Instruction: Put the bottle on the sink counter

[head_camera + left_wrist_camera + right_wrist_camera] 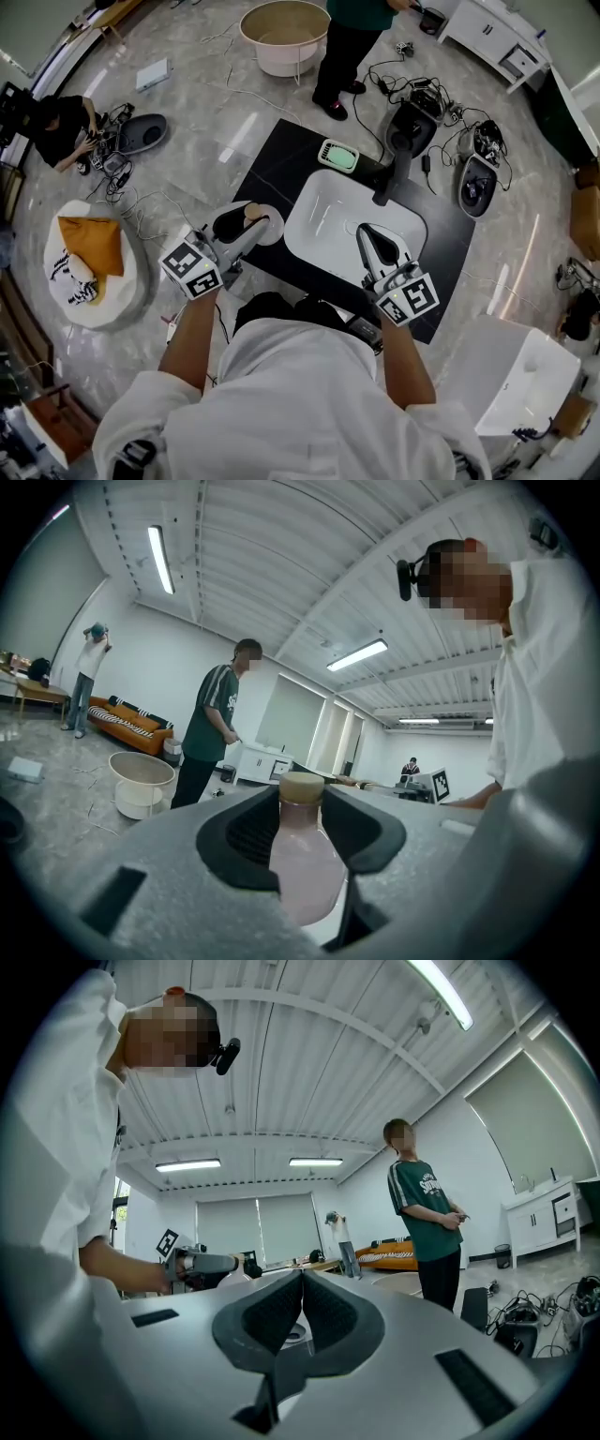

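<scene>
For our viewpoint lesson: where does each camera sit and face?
Head view: on the head, facing steeply down at the sink; arms, left gripper, right gripper show.
Left gripper view: on that gripper, along jaws gripping the bottle; sleeve shows.
Right gripper view: on that gripper, along shut, empty jaws; sleeve shows.
Shared: both gripper views show the green-shirted bystander.

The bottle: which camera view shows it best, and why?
The left gripper view: the bottle fills the centre, pink body and tan cap, clamped in the left hand-held gripper. The head view shows mainly its cap from above. In the right gripper view it cannot be made out.
</scene>
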`<state>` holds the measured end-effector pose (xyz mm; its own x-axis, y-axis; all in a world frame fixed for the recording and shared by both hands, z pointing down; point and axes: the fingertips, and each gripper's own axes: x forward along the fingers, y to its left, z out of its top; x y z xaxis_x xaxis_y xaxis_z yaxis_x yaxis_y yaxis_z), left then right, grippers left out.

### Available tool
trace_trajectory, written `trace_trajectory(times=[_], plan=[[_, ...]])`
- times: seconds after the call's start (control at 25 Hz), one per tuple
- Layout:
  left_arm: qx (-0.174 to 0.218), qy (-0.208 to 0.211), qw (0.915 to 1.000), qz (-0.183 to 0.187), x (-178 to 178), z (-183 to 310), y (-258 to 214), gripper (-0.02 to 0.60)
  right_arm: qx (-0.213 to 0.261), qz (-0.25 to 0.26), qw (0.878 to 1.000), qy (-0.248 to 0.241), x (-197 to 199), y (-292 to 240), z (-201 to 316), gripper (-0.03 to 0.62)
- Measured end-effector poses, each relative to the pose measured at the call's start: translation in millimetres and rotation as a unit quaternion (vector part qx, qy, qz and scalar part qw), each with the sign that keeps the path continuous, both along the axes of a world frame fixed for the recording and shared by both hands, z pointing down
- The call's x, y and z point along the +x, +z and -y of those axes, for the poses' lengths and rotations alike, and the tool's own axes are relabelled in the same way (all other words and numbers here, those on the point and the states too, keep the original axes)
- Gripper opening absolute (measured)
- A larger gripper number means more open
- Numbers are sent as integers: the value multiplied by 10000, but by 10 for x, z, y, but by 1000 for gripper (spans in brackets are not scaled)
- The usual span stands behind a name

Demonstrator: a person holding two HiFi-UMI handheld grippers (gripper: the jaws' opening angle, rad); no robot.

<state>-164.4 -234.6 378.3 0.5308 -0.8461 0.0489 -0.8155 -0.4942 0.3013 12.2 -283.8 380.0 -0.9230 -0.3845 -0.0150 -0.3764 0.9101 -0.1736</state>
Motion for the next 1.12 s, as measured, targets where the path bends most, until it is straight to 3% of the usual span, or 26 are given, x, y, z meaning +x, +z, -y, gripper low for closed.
trace_trajectory(times=[0.32,0.52,0.8,1.12], plan=[[-57,337,9994,-34,-408,458,197,149,-153,-243,9990,340,-261,138,175,15],[-103,894,9956,279,-583,776,474,149,-345,-497,9956,709,-408,303,170,15],[-67,1455,9873,636,-611,1223,821,149,-553,-654,9887,1232,-570,508,289,15],[95,1704,9819,818,-646,1716,1067,149,-730,-725,9827,1542,-740,638,403,15]])
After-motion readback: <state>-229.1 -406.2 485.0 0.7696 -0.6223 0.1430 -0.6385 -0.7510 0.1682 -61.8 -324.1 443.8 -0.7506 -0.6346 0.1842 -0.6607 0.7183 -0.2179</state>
